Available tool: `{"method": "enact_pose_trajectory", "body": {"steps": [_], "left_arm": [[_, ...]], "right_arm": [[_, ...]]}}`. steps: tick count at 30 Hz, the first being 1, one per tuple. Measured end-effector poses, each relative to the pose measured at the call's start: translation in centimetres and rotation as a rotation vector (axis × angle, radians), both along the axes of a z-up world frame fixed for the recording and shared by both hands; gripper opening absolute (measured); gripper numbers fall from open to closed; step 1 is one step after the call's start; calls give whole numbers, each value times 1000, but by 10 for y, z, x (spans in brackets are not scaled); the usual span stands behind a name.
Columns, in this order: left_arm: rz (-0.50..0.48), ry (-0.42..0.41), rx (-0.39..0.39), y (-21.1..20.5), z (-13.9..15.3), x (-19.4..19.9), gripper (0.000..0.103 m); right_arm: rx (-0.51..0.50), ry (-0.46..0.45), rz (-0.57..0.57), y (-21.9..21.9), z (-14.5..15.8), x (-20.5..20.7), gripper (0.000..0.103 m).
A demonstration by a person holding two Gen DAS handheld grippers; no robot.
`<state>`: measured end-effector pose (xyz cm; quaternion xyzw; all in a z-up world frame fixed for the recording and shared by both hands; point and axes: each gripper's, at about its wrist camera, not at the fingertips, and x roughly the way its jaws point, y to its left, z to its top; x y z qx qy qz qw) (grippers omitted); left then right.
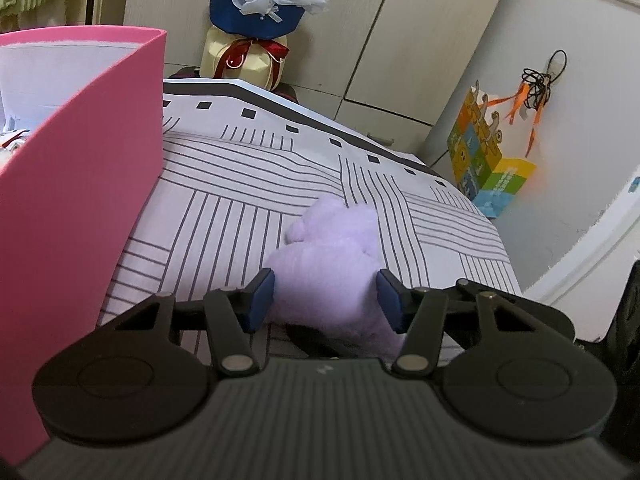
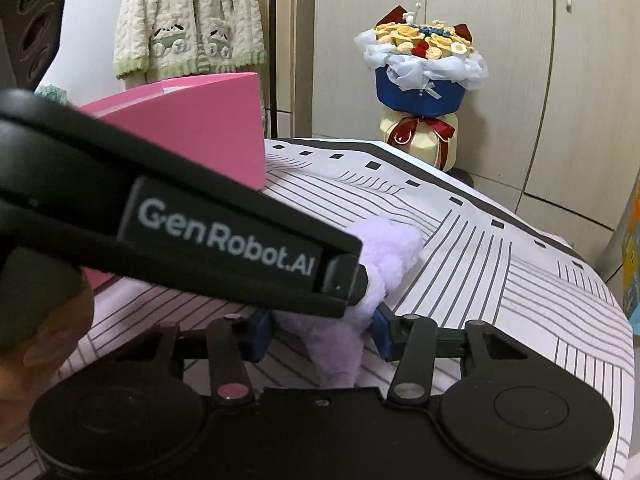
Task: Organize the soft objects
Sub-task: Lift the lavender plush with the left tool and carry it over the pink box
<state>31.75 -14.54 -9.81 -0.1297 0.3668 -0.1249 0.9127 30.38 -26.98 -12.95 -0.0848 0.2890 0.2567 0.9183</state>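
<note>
A lilac plush toy (image 1: 332,256) lies on the striped white sheet (image 1: 224,208). My left gripper (image 1: 326,300) has its blue pads against both sides of the plush and is shut on it. In the right wrist view the same plush (image 2: 384,256) also sits between the pads of my right gripper (image 2: 322,334), which is shut on its lower part. The left gripper's black body (image 2: 200,236), marked GenRobot.AI, crosses that view and hides much of the plush. A pink box (image 1: 80,184) stands open at the left; it also shows in the right wrist view (image 2: 200,128).
A flower bouquet (image 1: 264,12) in blue wrap stands beyond the sheet's far edge, before beige cupboard doors (image 2: 500,80). A colourful gift bag (image 1: 480,160) hangs at the right. A knitted cream cardigan (image 2: 188,20) hangs behind the pink box.
</note>
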Motion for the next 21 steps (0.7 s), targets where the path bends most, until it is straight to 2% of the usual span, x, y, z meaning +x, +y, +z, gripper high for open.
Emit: {"method": "enact_pose_trajectory", "body": {"steps": [4,13,21], "left_arm": [[-15,10,-11,5,4,-10,54],[-59,-27,3,8,15,-52,54],[-161,-80,9,9,31,-101,54]], "right_arm": [[8,12,-4,1,5,-9,54],[4,5,-46,9,17,-50,54],[61,0,-167,11,31,-107,54]]}}
